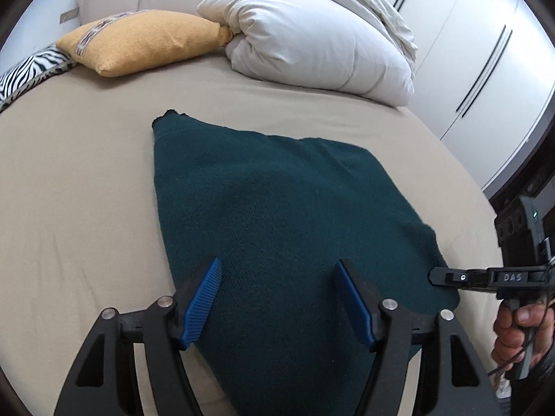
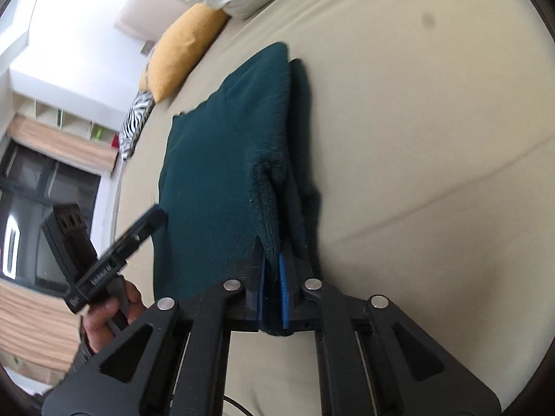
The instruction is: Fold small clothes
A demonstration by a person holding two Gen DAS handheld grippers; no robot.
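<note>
A dark green knit garment [image 1: 277, 208] lies partly folded on the beige bed [image 1: 86, 190]. My left gripper [image 1: 277, 298] is open just above its near part, with blue pads [image 1: 203, 298] on either side of the cloth. My right gripper [image 2: 272, 270] is shut on the garment's folded edge [image 2: 274, 187] and lifts it slightly; it enters the left wrist view [image 1: 451, 277] at the garment's right edge. The garment [image 2: 208, 173] fills the middle of the right wrist view, where the left gripper [image 2: 138, 228] shows at the left.
A mustard cushion [image 1: 145, 41], a zebra-print cushion [image 1: 27, 69] and a folded white duvet [image 1: 312, 34] lie at the head of the bed. White wardrobe doors [image 1: 485, 52] stand to the right. A window [image 2: 34, 208] shows in the right wrist view.
</note>
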